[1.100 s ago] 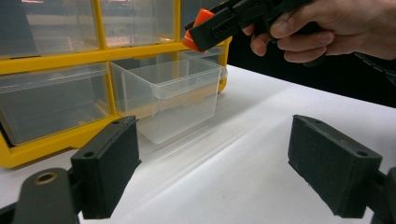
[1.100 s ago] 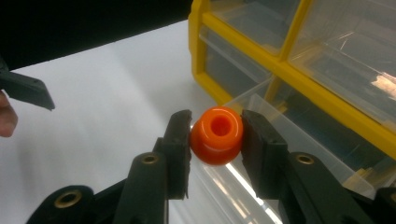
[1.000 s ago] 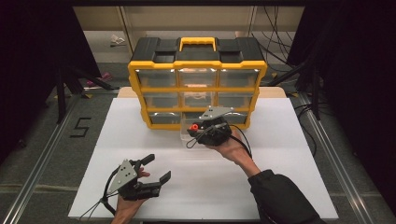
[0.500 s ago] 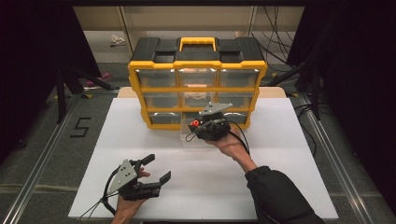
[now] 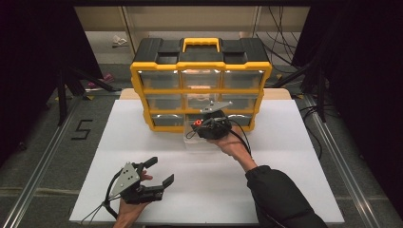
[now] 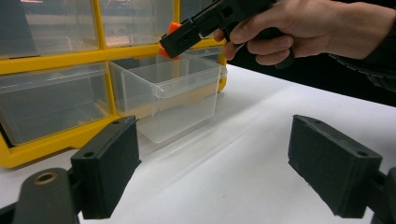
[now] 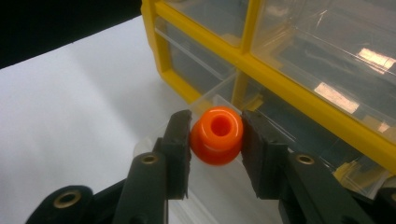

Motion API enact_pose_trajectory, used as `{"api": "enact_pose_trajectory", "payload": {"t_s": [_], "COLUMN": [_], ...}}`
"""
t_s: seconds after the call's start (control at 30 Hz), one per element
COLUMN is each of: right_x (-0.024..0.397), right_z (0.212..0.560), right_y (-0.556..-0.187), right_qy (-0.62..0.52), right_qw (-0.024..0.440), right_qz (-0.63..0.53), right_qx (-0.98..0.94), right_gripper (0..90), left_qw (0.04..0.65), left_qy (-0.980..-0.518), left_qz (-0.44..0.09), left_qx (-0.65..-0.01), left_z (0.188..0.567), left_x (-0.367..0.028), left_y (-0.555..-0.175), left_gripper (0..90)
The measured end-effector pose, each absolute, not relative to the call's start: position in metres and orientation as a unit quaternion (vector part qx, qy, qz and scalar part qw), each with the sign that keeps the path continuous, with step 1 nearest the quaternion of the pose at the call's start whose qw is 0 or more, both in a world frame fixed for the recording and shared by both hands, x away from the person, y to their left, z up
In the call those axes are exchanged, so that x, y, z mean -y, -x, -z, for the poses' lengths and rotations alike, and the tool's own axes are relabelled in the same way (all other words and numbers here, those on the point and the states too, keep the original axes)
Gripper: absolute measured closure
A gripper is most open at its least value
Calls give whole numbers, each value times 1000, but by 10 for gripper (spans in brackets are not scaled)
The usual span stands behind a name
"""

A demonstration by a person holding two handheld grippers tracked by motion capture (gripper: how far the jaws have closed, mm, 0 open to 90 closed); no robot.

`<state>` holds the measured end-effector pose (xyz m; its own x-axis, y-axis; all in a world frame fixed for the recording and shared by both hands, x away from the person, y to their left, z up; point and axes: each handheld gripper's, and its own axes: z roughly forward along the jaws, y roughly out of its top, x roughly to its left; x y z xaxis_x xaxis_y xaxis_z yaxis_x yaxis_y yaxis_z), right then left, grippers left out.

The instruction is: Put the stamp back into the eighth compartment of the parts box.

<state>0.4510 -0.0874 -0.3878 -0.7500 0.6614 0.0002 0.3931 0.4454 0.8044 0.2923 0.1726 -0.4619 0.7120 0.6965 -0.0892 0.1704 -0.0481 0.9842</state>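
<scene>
Yellow and black plastic make up the drawer organizer point(image 5: 202, 85), which stands at the far side of the white tabletop point(image 5: 142, 142) with a yellow carry handle on its lid. Its front is a grid of 3 columns and 3 rows of clear drawers; faint shapes show through some of them, but what they hold cannot be made out.

1 clear drawer point(image 6: 173, 93) is out of the bottom row and sits on the tabletop just in front of the organizer. It is a thin-walled, box-shaped bin with a stepped rim, and in the left gripper view it looks empty inside.

Above that bin's far edge, the right gripper point(image 7: 215, 140) is clamped on an orange plastic piece point(image 7: 217, 135), its 2 black pads pressing on either side. The piece is glossy and round, with a wider flared base and a hole through its top, rather like a small spool or bead. In the left gripper view the same orange piece point(image 6: 166, 42) peeks out at the tip of the right gripper, right over the bin's back wall.

Nearer the person, the left gripper point(image 5: 159, 172) hovers low over the tabletop, well apart from the bin. Its jaws are spread wide with nothing between them, their matte black pads point(image 6: 109, 158) flat-faced and blocky.
</scene>
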Motion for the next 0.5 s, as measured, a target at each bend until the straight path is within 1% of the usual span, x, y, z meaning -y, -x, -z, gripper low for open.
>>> {"api": "enact_pose_trajectory", "payload": {"t_s": [0.13,0.23,0.37,0.43,0.5], "right_x": [86,85,87,87,89], "right_z": [389,389,388,386,384], "right_y": [-454,-456,-457,-456,-456], "right_qy": [-320,-329,-341,-346,-347], "right_qw": [159,157,166,168,171], "right_qz": [-415,-416,-420,-420,-424], "right_qx": [-837,-833,-824,-822,-819], "right_gripper": [640,555,365,328,311], "left_qw": [615,615,613,613,613], "left_qy": [-691,-691,-692,-693,-693], "left_qz": [-214,-213,-212,-212,-213], "left_qx": [-314,-314,-315,-315,-314], "left_z": [462,462,462,462,462], "left_x": [-173,-173,-172,-172,-172], "left_y": [-292,-292,-293,-293,-293], "left_gripper": [162,161,162,161,162]}}
